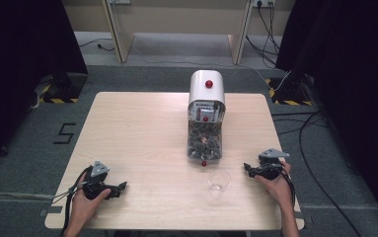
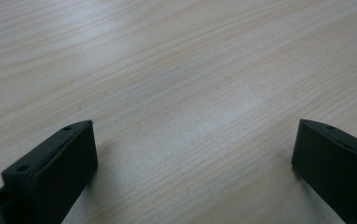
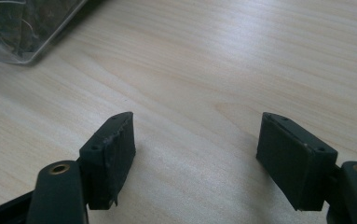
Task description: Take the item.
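Observation:
A white dispenser (image 1: 207, 89) with a red knob stands at the table's far middle. Its clear bin (image 1: 204, 143) holds dark pieces, and a corner of that bin (image 3: 22, 28) appears at the top left of the right gripper view. A small clear glass cup (image 1: 219, 180) stands in front of it. My left gripper (image 1: 121, 187) rests on the table near the front left, held by a hand, jaws wide apart (image 2: 192, 154) over bare wood. My right gripper (image 1: 247, 168) lies at the front right, just right of the cup, jaws apart (image 3: 195, 149) with nothing between them.
The wooden table (image 1: 142, 133) stands on grey carpet. Cables (image 1: 315, 148) run over the floor on the right, and black curtains hang on both sides. A wooden frame (image 1: 122, 34) stands behind the table.

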{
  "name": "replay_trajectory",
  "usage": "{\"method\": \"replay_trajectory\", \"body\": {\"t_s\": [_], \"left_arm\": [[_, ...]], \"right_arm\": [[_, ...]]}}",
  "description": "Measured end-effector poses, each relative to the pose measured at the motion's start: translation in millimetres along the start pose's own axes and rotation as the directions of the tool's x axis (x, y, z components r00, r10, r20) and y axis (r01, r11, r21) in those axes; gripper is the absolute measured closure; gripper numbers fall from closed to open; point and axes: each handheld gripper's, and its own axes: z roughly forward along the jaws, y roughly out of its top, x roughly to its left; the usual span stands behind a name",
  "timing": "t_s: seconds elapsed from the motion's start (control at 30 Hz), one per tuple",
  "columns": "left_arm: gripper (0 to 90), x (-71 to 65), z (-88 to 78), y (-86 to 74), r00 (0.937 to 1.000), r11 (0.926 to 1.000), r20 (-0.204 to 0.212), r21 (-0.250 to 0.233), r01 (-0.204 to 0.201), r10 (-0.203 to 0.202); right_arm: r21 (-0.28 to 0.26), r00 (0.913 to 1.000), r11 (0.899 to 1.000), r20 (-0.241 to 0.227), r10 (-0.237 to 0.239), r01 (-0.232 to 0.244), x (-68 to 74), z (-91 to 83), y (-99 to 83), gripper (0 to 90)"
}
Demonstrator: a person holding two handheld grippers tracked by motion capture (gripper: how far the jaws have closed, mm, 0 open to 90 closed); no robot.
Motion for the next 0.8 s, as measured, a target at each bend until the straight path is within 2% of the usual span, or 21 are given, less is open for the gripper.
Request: {"method": "replay_trajectory", "body": {"t_s": [0.43,0.57,0.7,0.77,0.8], "left_arm": [[0.0,0.0,0.0,0.0,1.0000,1.0000,0.000,0.000,0.000,0.000],[0.0,0.0,0.0,0.0,1.0000,1.0000,0.001,0.000,0.000,0.000],[0.0,0.0,0.0,0.0,1.0000,1.0000,0.000,0.000,0.000,0.000],[0.0,0.0,0.0,0.0,1.0000,1.0000,0.000,0.000,0.000,0.000],[0.0,0.0,0.0,0.0,1.0000,1.0000,0.000,0.000,0.000,0.000]], "right_arm": [[-0.002,0.9999,1.000,-0.012,-0.010,0.010,-0.5,0.2,0.3,29.8],[-0.009,0.9999,1.000,-0.009,0.007,-0.007,-1.8,-0.4,0.3,31.6],[-0.049,0.9998,0.999,0.002,0.018,-0.018,-2.9,-2.4,2.2,32.7],[-0.090,1.0000,0.996,-0.001,-0.004,0.004,2.0,-7.8,8.7,34.9],[-0.090,1.0000,0.996,-0.001,-0.004,0.004,2.0,-7.8,8.7,34.9]]}}
